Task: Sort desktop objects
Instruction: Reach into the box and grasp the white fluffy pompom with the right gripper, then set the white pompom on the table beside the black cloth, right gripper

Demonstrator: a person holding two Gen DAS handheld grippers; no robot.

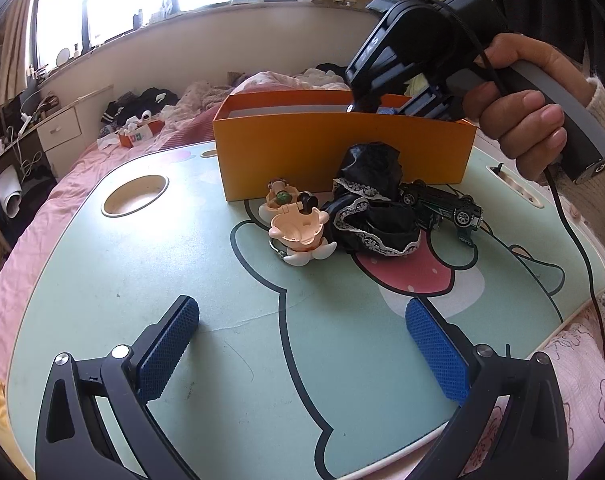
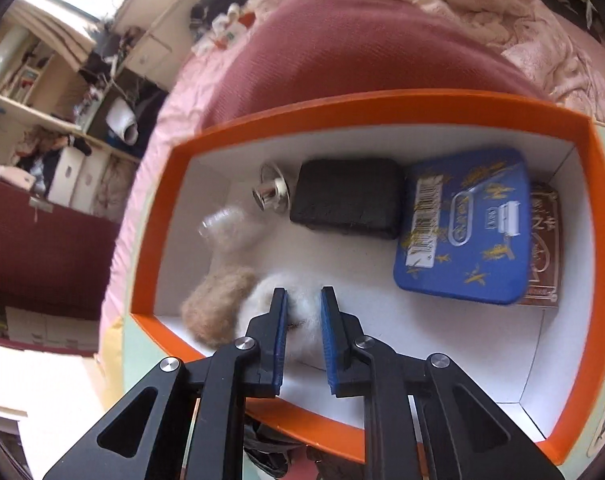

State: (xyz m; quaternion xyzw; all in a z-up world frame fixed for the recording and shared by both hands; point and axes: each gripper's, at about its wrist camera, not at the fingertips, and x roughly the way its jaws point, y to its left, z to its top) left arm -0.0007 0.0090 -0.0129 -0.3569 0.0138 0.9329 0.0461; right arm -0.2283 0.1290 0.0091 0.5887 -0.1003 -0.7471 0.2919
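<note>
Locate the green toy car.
In the left wrist view, the green toy car lies overturned, wheels up, on the table's right side, just in front of the orange box and beside the black lace-trimmed cloth.

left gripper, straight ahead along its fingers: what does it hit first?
Probably the bare tabletop: the left gripper is open, angled down, with nothing between its fingers. Skimming farther along the same line, the peach toy figure and black lace cloth come next, before the orange box. Depth is uncertain.

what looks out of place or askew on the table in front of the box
The dark green toy car lies tipped on its side beside the orange cardboard box, wheels facing outward. The peach plastic capsule toy sits hinged open next to crumpled black lace-trimmed fabric.
</note>
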